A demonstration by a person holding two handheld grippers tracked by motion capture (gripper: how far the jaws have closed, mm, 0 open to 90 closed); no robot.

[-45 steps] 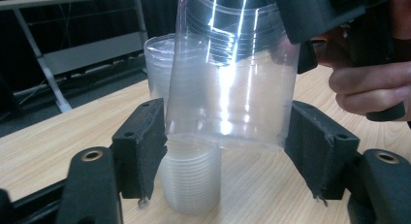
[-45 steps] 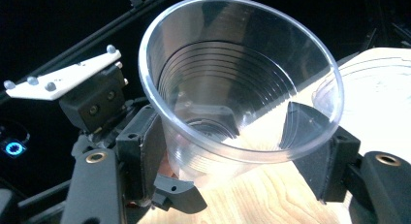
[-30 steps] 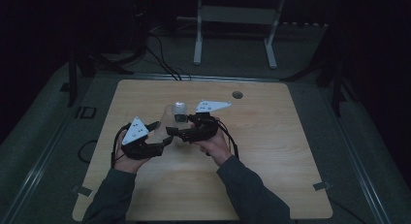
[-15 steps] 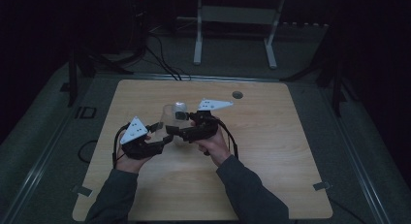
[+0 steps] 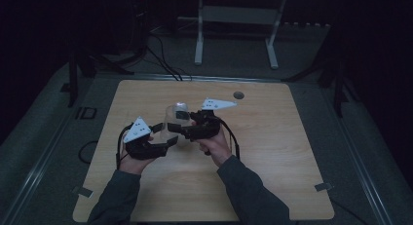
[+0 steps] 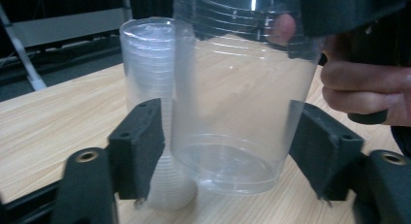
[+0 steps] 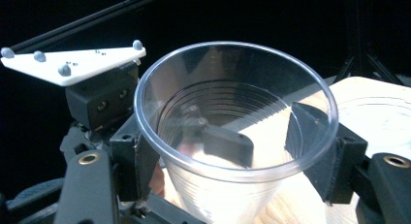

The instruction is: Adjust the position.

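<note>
Cups are what we work with: our right gripper (image 7: 232,151) pinches a clear cup (image 7: 236,132) near its rim, lifted off the surface (image 5: 292,152), while our left gripper (image 6: 228,151) stands spread around its base, beside the stack of cups (image 6: 148,78), probably to separate it.

We note a pale wooden table (image 5: 272,152) with a round hole (image 5: 238,95) near its far edge. Beyond the far edge, a white metal stand (image 5: 235,28) sits on grey floor (image 5: 370,137); black cables (image 5: 163,64) trail past the far left corner.
</note>
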